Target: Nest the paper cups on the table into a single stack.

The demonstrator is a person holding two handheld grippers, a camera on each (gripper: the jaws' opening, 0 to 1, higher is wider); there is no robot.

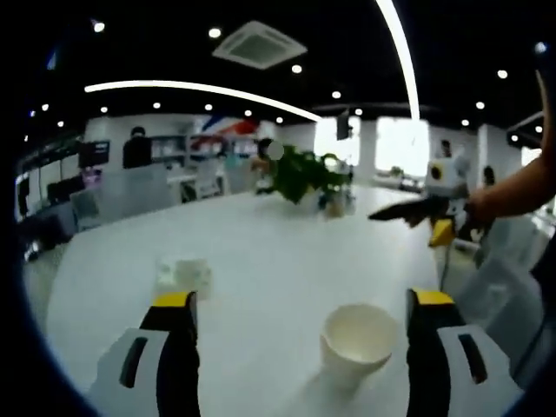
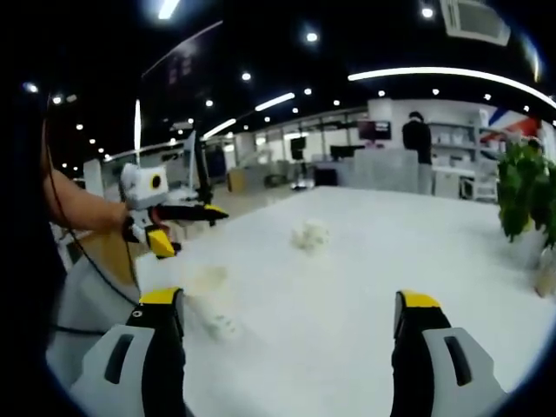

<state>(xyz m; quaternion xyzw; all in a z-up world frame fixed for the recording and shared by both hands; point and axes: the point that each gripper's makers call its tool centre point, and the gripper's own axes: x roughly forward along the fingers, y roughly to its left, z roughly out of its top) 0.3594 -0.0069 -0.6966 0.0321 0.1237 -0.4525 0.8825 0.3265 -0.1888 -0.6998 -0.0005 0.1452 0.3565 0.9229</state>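
An upright white paper cup [image 1: 356, 341] stands on the white table [image 1: 261, 230], between my left gripper's [image 1: 302, 299] open jaws and nearer the right one. A second pale cup [image 1: 184, 274], blurred, lies just beyond the left jaw. My right gripper [image 1: 419, 222], held by a hand, hovers open above the table's right side. In the right gripper view my right gripper [image 2: 289, 299] is open with nothing in it. Ahead of it sit a pale cup [image 2: 310, 233] mid-table and a faint blurred cup [image 2: 208, 281] at the left, under the open left gripper [image 2: 193, 229].
A potted green plant [image 1: 304, 174] stands at the table's far side, also the plant [image 2: 526, 195] at the right. A small white object [image 2: 221, 326] lies near my right gripper's left jaw. A person [image 1: 136, 148] stands by desks behind. The table edge [image 2: 139, 261] runs close at the left.
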